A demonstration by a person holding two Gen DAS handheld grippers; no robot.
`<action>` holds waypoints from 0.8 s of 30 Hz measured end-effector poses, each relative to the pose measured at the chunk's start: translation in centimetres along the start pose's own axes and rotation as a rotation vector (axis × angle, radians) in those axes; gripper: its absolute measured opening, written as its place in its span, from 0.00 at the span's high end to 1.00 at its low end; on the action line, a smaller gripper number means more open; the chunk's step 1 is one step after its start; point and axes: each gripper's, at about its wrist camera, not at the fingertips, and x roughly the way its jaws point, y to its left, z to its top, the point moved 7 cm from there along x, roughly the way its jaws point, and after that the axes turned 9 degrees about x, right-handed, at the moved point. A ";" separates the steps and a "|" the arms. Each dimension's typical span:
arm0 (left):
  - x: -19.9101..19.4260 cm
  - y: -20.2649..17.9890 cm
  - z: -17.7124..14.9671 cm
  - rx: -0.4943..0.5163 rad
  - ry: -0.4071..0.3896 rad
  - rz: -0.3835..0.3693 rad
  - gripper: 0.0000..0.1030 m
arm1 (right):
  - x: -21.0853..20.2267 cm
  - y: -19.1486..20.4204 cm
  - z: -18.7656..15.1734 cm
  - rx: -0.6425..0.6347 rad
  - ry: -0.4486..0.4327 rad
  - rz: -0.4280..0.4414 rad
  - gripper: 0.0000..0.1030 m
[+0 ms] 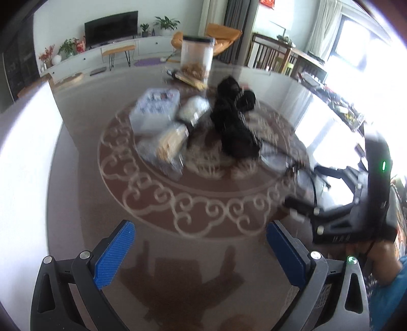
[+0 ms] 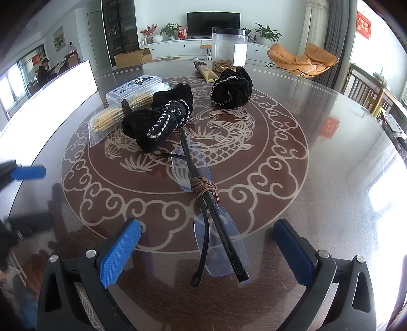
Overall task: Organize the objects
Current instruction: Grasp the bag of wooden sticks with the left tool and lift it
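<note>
Home living room, television (image 2: 213,22), orange lounge chair (image 2: 302,59)

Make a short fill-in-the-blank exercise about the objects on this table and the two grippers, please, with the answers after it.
1. The folded glasses have a brown ____ wound around their temples.
2. The jaws of the right gripper are ____, with the glasses lying between them.
3. The bag of wooden sticks lies beside a clear flat ____.
4. The tall clear jar at the far side has a ____ lid.

Answers: cord; open; box; black
</note>
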 end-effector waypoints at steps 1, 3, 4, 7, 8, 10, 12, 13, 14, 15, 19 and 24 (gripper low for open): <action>-0.5 0.6 1.0 -0.002 -0.010 0.014 0.00 | 0.0 0.0 0.0 0.000 0.000 0.000 0.00; -1.0 1.6 2.6 -0.007 -0.018 0.021 0.00 | 0.0 0.0 0.0 0.000 0.000 0.000 0.00; -0.8 1.8 3.2 -0.004 -0.009 0.015 0.00 | 0.0 0.0 0.0 0.000 0.000 0.000 0.00; 0.3 2.3 4.7 0.048 0.029 0.036 0.00 | 0.0 0.0 0.0 0.000 0.000 0.000 0.00; 0.8 2.3 5.1 0.072 0.038 0.053 0.00 | 0.0 0.0 0.0 0.000 0.000 0.000 0.00; 2.1 2.3 6.4 0.099 0.046 0.065 0.00 | 0.0 0.0 0.0 0.000 0.000 0.000 0.00; 3.6 2.8 7.8 0.094 0.053 0.072 0.00 | 0.0 0.0 0.0 0.000 0.000 0.000 0.00; 4.4 3.1 8.3 0.084 0.059 0.075 0.00 | 0.0 0.0 0.0 0.000 0.000 0.000 0.00; 5.4 3.6 8.9 0.067 0.065 0.084 0.00 | 0.0 0.0 0.0 0.000 0.000 0.000 0.00; 6.0 3.9 9.2 0.058 0.066 0.089 0.00 | 0.0 0.0 0.0 0.000 0.000 0.000 0.00; 7.3 4.1 9.0 0.072 0.050 0.097 0.54 | 0.0 0.0 0.0 0.000 0.000 0.000 0.00; 5.6 2.9 4.7 0.078 0.032 0.075 0.71 | 0.0 0.0 0.0 0.000 0.000 0.000 0.00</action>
